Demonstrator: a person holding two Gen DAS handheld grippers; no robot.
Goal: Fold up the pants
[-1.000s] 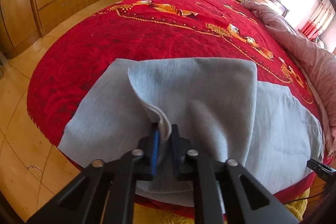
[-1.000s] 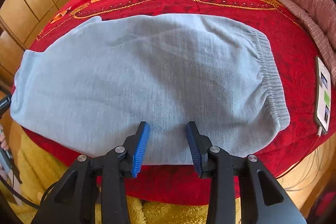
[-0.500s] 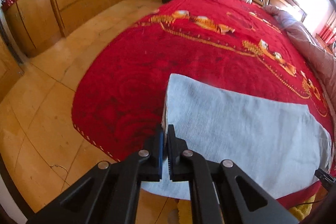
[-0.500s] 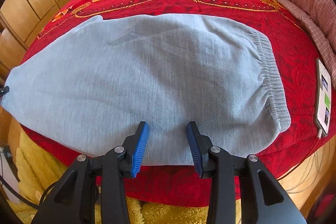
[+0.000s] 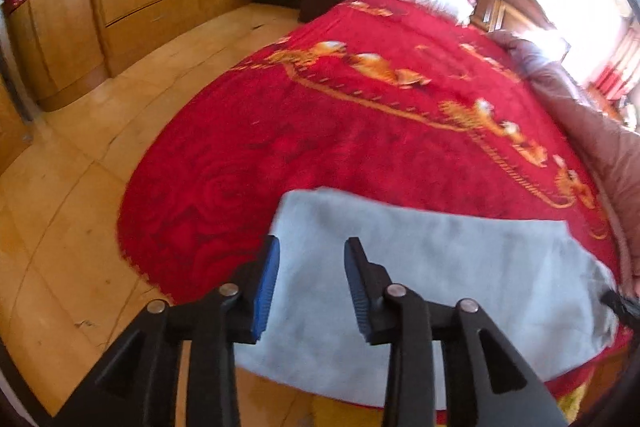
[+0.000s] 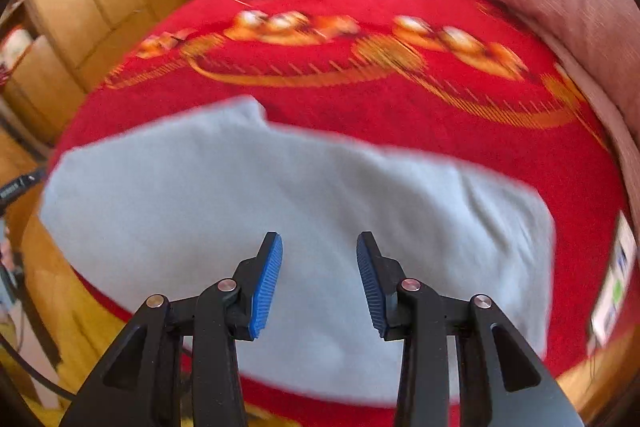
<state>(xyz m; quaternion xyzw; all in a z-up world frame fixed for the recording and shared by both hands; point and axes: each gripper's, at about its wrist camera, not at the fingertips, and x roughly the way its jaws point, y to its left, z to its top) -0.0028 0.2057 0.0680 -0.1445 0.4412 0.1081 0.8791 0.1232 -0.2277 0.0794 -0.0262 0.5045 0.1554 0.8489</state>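
Pants (image 6: 304,211) lie flat as a grey slab along the near edge of the red bed cover (image 5: 360,131), long axis running left to right across both views. A phone (image 6: 614,279) rests on the cover just beyond their right end. Both claws hover over the near edge, spread and gripping nothing: the left gripper (image 5: 310,285) by the left end, the right gripper (image 6: 318,283) nearer the middle.
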